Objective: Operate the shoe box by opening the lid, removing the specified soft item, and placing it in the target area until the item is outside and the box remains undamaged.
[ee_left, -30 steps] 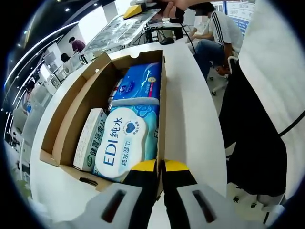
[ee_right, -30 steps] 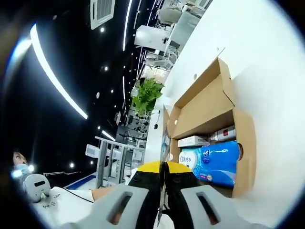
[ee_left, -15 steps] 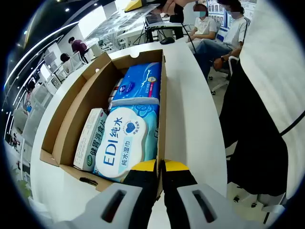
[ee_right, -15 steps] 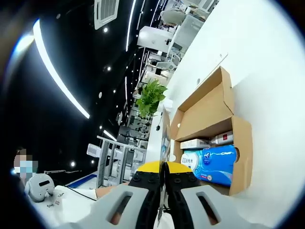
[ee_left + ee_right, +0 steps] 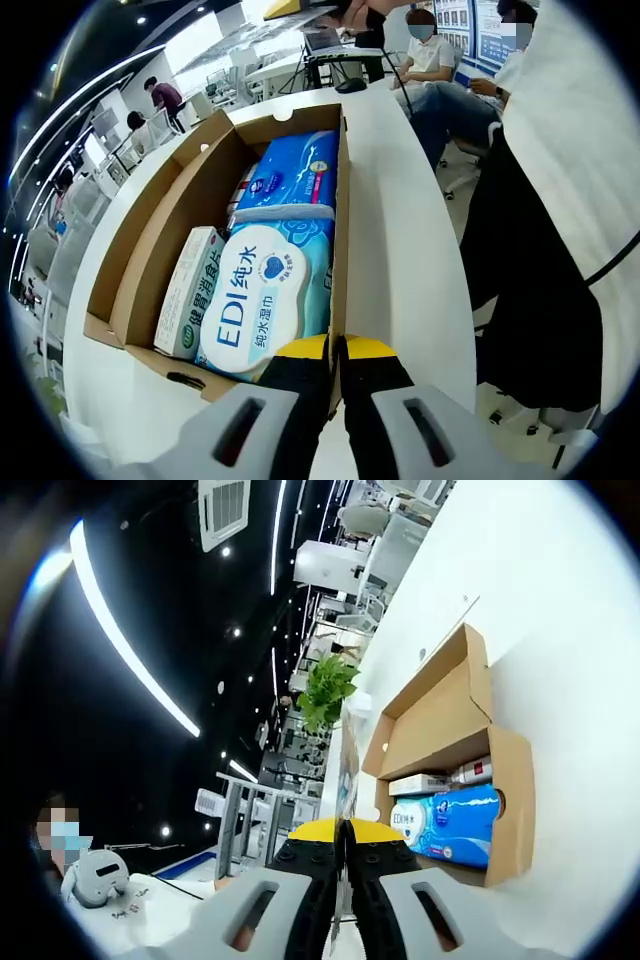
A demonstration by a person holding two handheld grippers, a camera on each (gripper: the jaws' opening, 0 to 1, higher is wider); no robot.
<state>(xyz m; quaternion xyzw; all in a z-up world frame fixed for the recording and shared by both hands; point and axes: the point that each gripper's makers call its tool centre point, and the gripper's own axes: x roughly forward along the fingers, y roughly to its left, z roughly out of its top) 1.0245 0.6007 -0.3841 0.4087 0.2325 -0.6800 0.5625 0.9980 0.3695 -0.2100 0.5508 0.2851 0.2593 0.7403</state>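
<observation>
The left gripper (image 5: pixel 337 352) pinches the shoe box (image 5: pixel 150 255) wall, so hold steady; the right gripper (image 5: pixel 343 832) looks closed on nothing, so reach gently for the wipes pack (image 5: pixel 262 295).

— What sort of place is this?
— An open-plan office or lab floor. Long white tables (image 5: pixel 410 230) run in rows, and seated people (image 5: pixel 432 50) work at desks with equipment.
— Anything overhead?
— A dark ceiling with long light strips (image 5: pixel 130 640), spot lamps and an air-conditioning vent (image 5: pixel 225 505). A green potted plant (image 5: pixel 328 692) stands among the far desks.
</observation>
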